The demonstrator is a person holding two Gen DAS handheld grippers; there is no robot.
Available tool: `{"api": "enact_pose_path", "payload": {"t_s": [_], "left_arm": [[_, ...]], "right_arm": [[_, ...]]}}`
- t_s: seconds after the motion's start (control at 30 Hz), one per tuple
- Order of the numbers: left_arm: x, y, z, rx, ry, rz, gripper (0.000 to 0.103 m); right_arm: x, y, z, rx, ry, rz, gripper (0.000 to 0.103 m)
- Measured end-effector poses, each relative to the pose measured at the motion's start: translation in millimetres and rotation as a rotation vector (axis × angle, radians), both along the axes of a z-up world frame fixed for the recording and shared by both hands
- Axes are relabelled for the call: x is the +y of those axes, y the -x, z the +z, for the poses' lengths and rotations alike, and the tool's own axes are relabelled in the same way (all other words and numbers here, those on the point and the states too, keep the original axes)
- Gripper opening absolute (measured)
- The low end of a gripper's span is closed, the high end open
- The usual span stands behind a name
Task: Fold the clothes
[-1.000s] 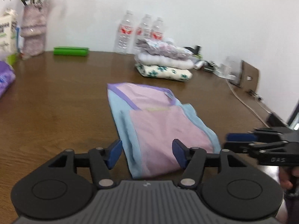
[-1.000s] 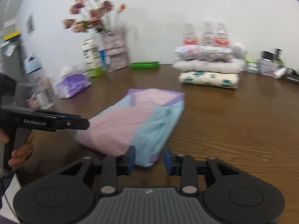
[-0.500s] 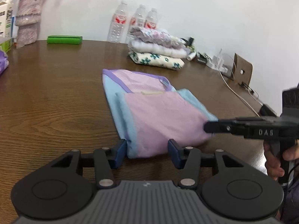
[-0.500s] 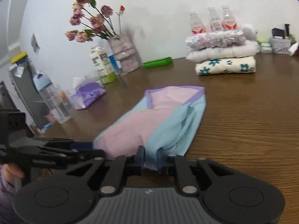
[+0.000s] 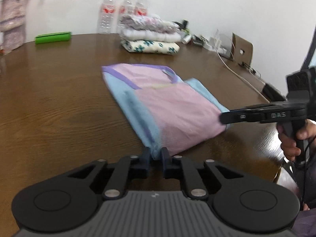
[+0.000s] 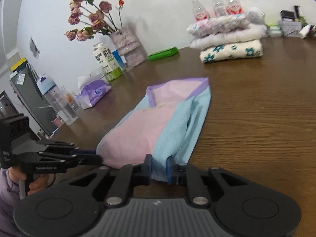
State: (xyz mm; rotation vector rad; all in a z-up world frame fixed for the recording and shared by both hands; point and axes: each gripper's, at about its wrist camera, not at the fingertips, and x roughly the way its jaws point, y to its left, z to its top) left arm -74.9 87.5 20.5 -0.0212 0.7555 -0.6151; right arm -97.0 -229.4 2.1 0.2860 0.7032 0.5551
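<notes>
Left hand-held gripper (image 5: 156, 156): jaws have just been closing, now clenched on the near left corner of the garment (image 5: 164, 106), blue hem bunched between the pads. Right hand-held gripper (image 6: 159, 166): jaws have drawn in as well, now pinching the near right corner, light-blue mesh between the blue pads.

Garment, pink with blue panels and purple trim, lies folded in a long strip on the brown desk (image 5: 49, 102), running from the near edge toward the middle. Near end slightly lifted at both grips; underside there hidden.

Hard to make out: left view blurred, trim detail soft. Each gripper's handle and the hand holding it are partly cut off at the frame side. Clutter at the far right corner of the desk too small to name.

Along the far edge: stack of folded clothes (image 6: 231, 43), three water bottles (image 5: 126, 9) behind it, green box (image 6: 163, 53), vase of dried flowers (image 6: 126, 43). Left edge: milk carton (image 6: 105, 59), tissue pack (image 6: 92, 94), water jug (image 6: 57, 102). Cable (image 5: 237, 73) trails along the right edge.

Open desk lies on both sides of the garment and between it and the stack.
</notes>
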Motion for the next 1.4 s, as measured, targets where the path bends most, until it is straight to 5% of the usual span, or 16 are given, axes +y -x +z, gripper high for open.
{"api": "enact_pose_path", "payload": {"t_s": [0.1,0.27,0.37,0.5,0.6,0.67,0.77,0.93,1.03,1.1,1.13,1.23,1.4], "left_arm": [[6.5,-12.6,16.5,-0.017,0.094,0.041,0.018],[-30.1,-48.6,3.1,0.063,0.02,0.111,0.018],[-26.8,-45.8,0.1,0.078,0.064,0.125,0.006],[-21.1,-35.5,2.0,0.09,0.09,0.156,0.005],[-22.7,-38.0,-0.6,0.071,0.065,0.152,0.016],[-20.0,-44.2,10.2,0.047,0.057,0.15,0.034],[-16.8,-80.7,34.0,0.003,0.029,0.173,0.047],[-32.7,-177.3,26.2,0.045,-0.119,0.295,0.038],[-48.4,-196.8,14.6,0.043,-0.175,0.284,0.038],[-52.9,-203.8,6.9,0.072,-0.159,0.287,0.021],[-53.3,-204.0,4.7,0.081,-0.146,0.286,0.004],[-48.5,-190.8,8.7,0.067,-0.115,0.282,0.003],[-41.2,-62.5,41.0,-0.158,-0.107,0.176,0.003]], "right_arm": [[-0.1,-1.0,14.5,-0.071,0.024,-0.023,0.017],[24.1,-37.2,0.4,-0.011,0.111,-0.041,0.016],[24.4,-38.5,-2.8,-0.011,0.099,-0.032,0.016],[21.3,-44.1,-6.0,0.021,0.083,-0.035,0.007],[21.4,-47.1,2.0,0.02,0.107,-0.037,0.013],[15.5,-52.3,16.8,-0.015,0.111,-0.058,0.015],[11.1,-84.0,36.2,-0.06,0.149,-0.086,0.031],[18.2,-177.5,19.2,0.057,0.239,-0.115,0.033],[26.2,-190.0,7.1,0.08,0.251,-0.076,0.03],[29.8,-194.1,1.2,0.073,0.246,-0.057,0.02],[30.1,-195.2,-0.3,0.069,0.25,-0.06,0.002],[25.4,-184.8,4.9,0.041,0.235,-0.045,0.001],[3.8,-91.6,41.5,-0.115,0.199,-0.004,0.001]]}}
